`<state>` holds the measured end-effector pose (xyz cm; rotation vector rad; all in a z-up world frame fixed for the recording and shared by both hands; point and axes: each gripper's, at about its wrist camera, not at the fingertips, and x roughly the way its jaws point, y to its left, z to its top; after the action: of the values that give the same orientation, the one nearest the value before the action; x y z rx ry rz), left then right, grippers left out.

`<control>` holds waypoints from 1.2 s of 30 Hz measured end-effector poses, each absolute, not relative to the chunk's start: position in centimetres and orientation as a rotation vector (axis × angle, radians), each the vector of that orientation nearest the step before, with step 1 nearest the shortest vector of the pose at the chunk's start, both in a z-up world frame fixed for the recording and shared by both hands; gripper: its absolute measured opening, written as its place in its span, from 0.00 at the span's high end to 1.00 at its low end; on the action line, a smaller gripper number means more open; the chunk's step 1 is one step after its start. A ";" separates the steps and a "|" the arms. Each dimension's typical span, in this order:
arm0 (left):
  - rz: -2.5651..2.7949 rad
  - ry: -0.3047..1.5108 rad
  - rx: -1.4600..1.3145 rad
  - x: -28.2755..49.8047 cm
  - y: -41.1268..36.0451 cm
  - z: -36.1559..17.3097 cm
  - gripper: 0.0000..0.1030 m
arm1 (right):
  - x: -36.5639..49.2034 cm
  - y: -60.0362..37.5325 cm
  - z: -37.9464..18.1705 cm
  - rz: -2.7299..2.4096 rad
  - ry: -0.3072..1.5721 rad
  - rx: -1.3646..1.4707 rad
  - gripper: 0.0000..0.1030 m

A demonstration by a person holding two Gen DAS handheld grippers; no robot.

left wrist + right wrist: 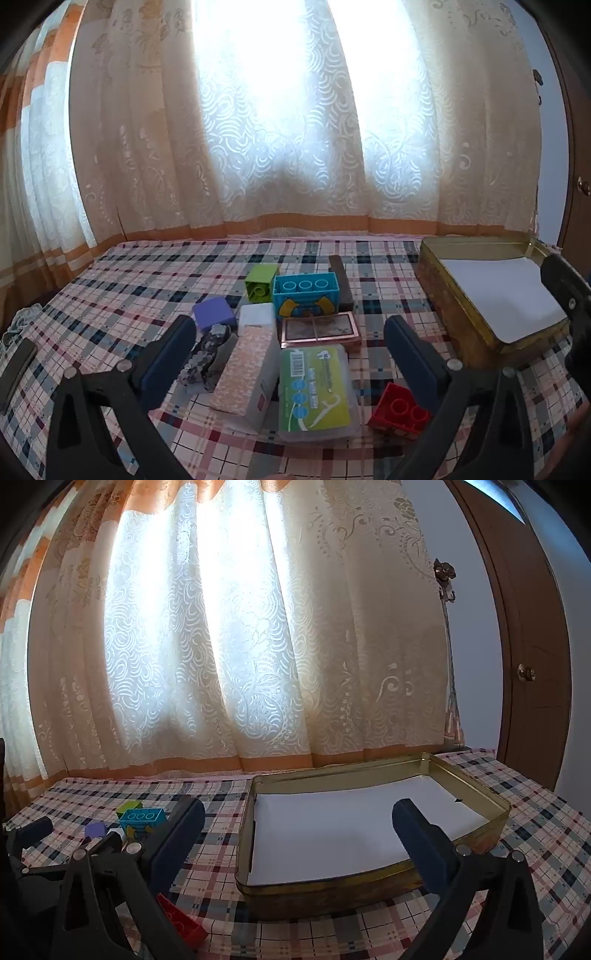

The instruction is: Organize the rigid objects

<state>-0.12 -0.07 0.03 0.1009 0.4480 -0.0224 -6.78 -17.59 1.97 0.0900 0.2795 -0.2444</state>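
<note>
On the plaid cloth lies a cluster of small objects: a blue toy brick [306,293], a green brick [260,282], a purple block [214,314], a white box [257,317], a pink patterned box [246,373], a copper-framed case [319,330], a green-labelled plastic case [316,391] and a red brick [399,410]. My left gripper [291,354] stands open above them, holding nothing. A gold tin [480,786] lined with white paper sits to the right. My right gripper [299,830] hangs open over the tin's near side, with nothing between its fingers.
A dark flat bar [341,282] lies behind the blue brick, and a beaded object [207,354] sits beside the left finger. Patterned curtains [258,129] hang close behind the table. A brown door [535,646] stands at the right. The red brick [181,921] lies left of the tin.
</note>
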 end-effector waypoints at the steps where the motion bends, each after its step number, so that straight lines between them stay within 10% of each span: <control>1: -0.025 0.443 0.098 -0.2 -0.2 0.1 0.00 | -6.9 -17.6 2.0 -0.245 0.275 0.091 0.01; 36: -0.029 0.453 0.031 0.3 0.5 0.2 0.00 | -7.0 -17.9 2.2 -0.258 0.235 0.107 0.01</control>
<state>0.25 0.50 0.16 0.0312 0.4526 -0.0294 -7.05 -17.88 2.17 0.1074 0.2355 -0.2582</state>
